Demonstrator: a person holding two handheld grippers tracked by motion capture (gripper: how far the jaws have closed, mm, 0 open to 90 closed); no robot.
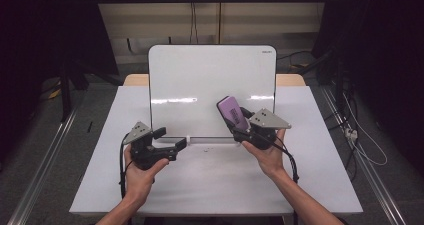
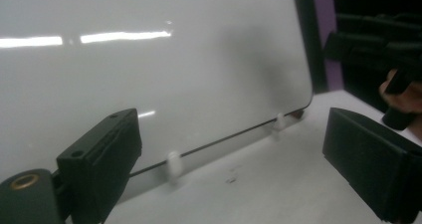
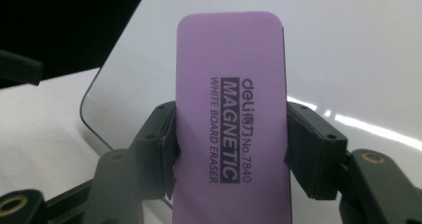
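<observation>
A person sits at one white rectangular table (image 1: 210,185) holding two black two-jaw grippers, one in each hand. The right gripper (image 3: 230,134) is clamped on one purple rectangular magnetic whiteboard eraser (image 3: 231,109); the eraser sits upright between its fingers (image 3: 311,144), pinched by its long edges and reaching well beyond the fingertips, close in front of the board's face. One glossy white rectangular whiteboard with rounded corners (image 1: 212,87) stands just past both sets of fingers, propped on two small white clips (image 2: 173,164). The left gripper (image 1: 170,140) holds nothing, its jaws wide apart, its fingers (image 2: 102,154) near the board's lower edge without touching it.
</observation>
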